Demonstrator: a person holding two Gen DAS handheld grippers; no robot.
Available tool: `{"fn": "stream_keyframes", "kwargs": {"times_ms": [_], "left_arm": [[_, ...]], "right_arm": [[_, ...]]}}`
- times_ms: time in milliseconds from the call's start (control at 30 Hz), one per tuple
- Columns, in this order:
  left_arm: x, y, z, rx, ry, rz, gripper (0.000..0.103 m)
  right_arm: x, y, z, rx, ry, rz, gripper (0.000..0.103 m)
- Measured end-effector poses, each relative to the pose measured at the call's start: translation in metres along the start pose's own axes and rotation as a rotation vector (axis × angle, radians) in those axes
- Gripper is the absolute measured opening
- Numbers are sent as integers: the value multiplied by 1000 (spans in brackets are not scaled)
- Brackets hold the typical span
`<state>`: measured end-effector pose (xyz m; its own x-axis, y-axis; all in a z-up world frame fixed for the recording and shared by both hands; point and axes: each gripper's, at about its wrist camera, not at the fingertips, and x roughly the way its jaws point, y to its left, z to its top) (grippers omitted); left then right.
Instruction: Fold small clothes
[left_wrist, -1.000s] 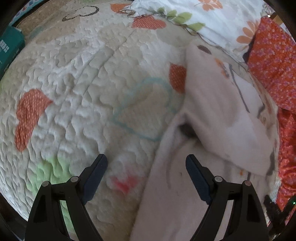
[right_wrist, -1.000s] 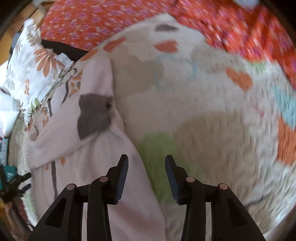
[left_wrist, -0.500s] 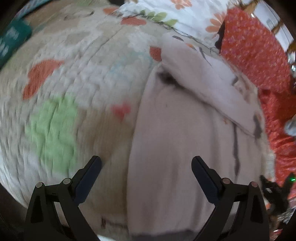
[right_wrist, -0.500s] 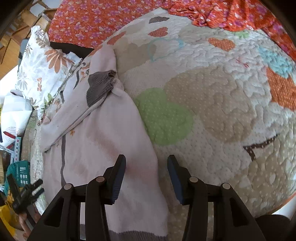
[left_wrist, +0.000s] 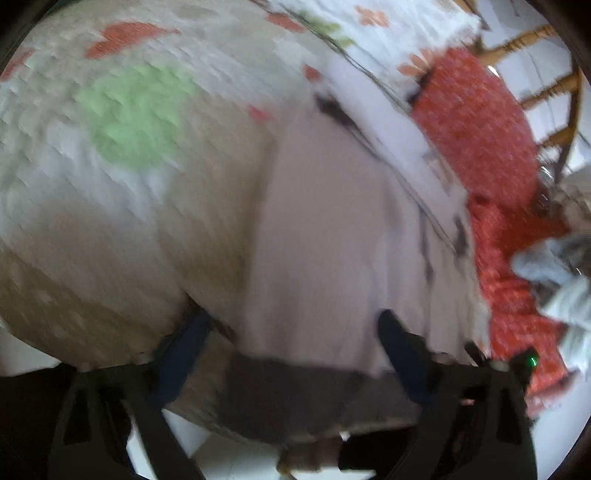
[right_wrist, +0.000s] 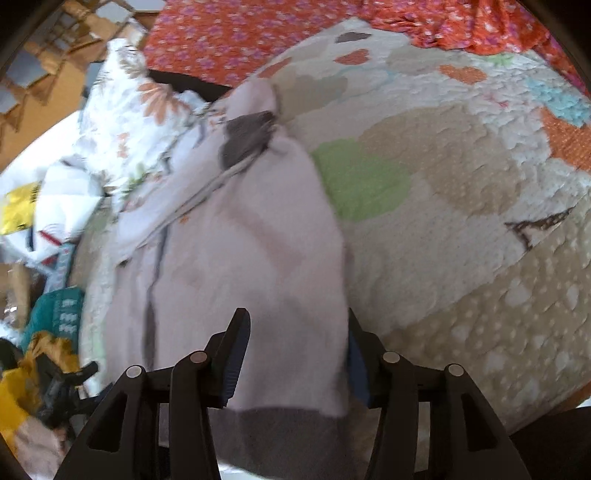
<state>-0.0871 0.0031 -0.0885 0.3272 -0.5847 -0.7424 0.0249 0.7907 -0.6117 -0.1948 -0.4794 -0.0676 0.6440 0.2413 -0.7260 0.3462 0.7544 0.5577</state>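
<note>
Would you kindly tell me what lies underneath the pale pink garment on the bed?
The pink garment lies spread on the patchwork quilt, which shows along its right side. Its grey hem reaches the near edge of the bed. Whatever lies beneath the cloth itself is covered and cannot be seen.

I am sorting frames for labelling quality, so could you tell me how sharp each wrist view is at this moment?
Left wrist view: heavy motion blur smears the quilt and pale garment; the left gripper is soft too. Right wrist view: milder blur, the right gripper fairly crisp, quilting legible. Both show fisheye bulging and dark corners.
</note>
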Motion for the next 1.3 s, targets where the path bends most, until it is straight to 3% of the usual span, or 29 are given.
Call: {"fn": "stream_keyframes", "kwargs": {"times_ms": [67,267,400,500,567,633,733,967,1000,1033,1067,1133,1200,1300], "left_arm": [[4,-5,-12,18,8,-10,71],[8,-8,-24,33,20,-36,66],[7,-5,-28,37,33,-41,66],[9,-2,-31,17,39,-35,66],[8,0,-33,10,33,-34,66],[8,0,-34,19,36,-25,66],[11,-2,-37,41,52,-1,67],[23,-5,-49,68,99,46,72],[24,-4,-50,62,93,68,60],[23,-4,-50,63,85,110,36],[22,-2,-50,66,82,146,30],[14,4,-44,20,72,126,10],[0,6,-33,-4,30,99,9],[-33,-1,-23,-8,-54,55,9]], "right_arm": [[8,-3,-9,60,76,196,54],[13,13,-29,5,108,253,54],[15,2,-36,76,133,343,54],[7,-5,-36,76,101,307,53],[-6,-10,-37,56,29,192,53],[-11,-17,-37,39,15,116,53],[-9,-18,-43,29,47,131,53],[0,8,-70,-115,54,20,53],[1,11,-74,-133,47,-3,53],[2,17,-78,-166,37,-45,52],[3,24,-82,-204,21,-93,48],[3,33,-87,-270,-4,-200,24],[1,33,-82,-260,-5,-164,13],[-11,18,-66,-144,-12,-44,12]]}}
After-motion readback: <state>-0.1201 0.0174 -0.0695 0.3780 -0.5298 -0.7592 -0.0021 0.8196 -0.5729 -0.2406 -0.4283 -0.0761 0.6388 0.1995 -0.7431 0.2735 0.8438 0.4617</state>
